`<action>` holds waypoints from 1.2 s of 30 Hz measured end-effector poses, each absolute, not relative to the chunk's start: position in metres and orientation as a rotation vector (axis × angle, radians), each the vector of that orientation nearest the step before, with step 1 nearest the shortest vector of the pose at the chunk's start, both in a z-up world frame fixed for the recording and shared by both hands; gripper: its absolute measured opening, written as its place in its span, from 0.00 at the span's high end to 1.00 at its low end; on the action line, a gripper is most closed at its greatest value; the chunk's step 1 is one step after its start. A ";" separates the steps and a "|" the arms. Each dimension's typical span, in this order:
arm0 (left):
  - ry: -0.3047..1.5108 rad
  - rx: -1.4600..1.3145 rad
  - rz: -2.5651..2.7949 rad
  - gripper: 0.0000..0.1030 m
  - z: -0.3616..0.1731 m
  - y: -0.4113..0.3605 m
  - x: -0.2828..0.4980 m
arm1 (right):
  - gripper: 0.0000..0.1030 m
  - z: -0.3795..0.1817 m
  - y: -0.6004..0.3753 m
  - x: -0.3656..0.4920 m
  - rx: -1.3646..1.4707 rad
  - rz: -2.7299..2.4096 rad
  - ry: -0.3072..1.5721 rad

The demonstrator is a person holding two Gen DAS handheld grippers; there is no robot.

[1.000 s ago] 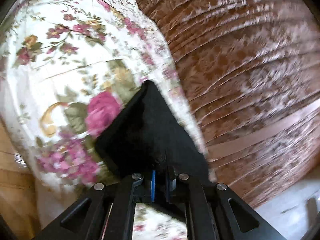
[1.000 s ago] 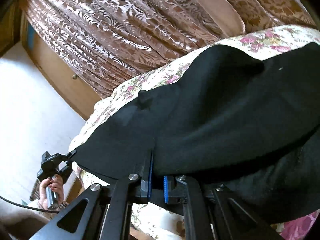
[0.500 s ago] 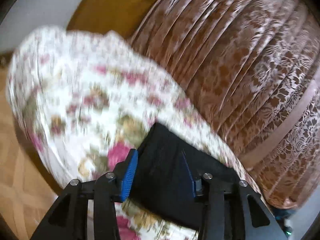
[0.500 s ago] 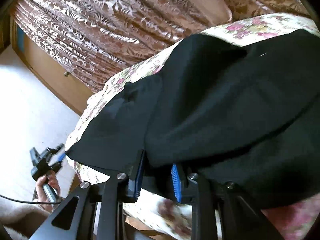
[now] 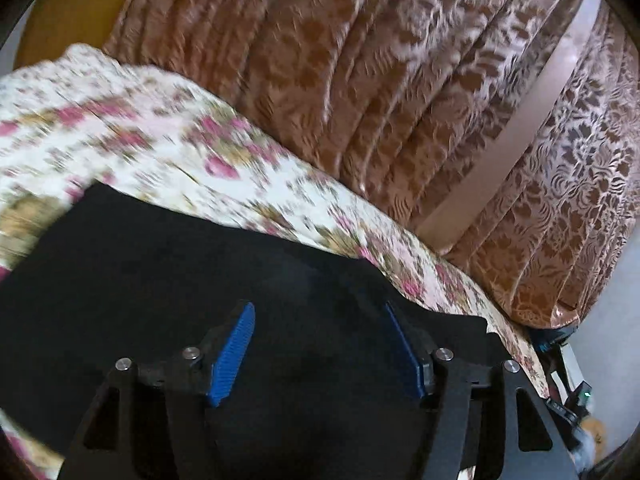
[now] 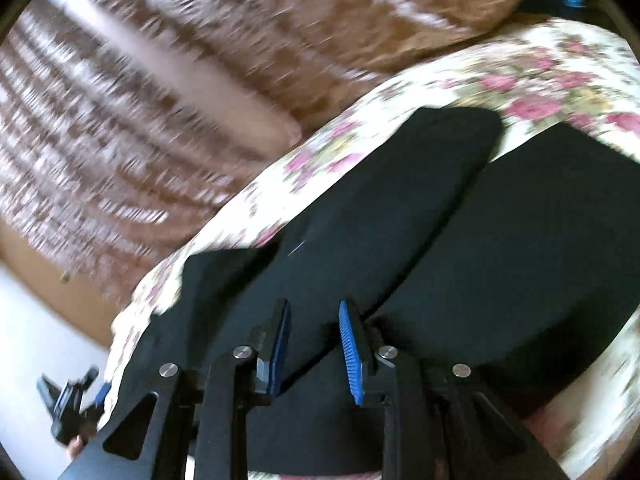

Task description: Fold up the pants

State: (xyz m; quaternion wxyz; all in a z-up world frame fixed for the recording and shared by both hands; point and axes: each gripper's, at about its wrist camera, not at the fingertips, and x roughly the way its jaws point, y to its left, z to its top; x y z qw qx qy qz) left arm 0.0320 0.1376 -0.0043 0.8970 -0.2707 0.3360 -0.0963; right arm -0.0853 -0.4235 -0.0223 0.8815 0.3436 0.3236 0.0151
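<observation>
The black pants [image 5: 160,272] lie flat on the floral bedspread [image 5: 168,152]. In the right wrist view the pants [image 6: 460,232] lie folded, with one layer overlapping another. My left gripper [image 5: 320,320] is open wide and empty, its blue pads just above the black cloth. My right gripper [image 6: 312,324] is open and empty, over the near edge of the pants. The left gripper also shows in the right wrist view [image 6: 70,404] at the lower left, beside the bed's corner.
Brown patterned curtains [image 5: 400,80] hang close behind the bed. A wooden door [image 5: 68,12] stands at the far left. The floral bedspread [image 6: 540,76] extends past the pants on the far side. Pale floor [image 6: 28,344] lies beyond the bed's left corner.
Both grippers were shut on the pants a second ago. They have opened and let the cloth go. The pants now rest flat on the bed. Both cameras have swung.
</observation>
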 end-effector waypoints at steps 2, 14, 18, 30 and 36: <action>0.712 -0.540 -0.200 0.35 -0.008 0.122 0.044 | 0.73 -0.026 -0.447 -0.077 0.739 -0.056 0.688; 0.679 -0.421 -0.161 0.26 -0.049 0.111 0.050 | 0.73 -0.060 -0.518 -0.019 0.990 -0.175 0.672; 0.644 -0.435 -0.171 0.26 -0.051 0.113 0.045 | 0.75 -0.065 -0.518 0.000 1.009 -0.186 0.660; 0.631 -0.416 -0.175 0.25 -0.052 0.111 0.045 | 0.93 -0.021 -0.499 -0.020 0.845 -0.168 0.514; 0.631 -0.425 -0.186 0.25 -0.051 0.112 0.044 | 0.93 0.021 -0.494 -0.086 0.734 -0.195 0.427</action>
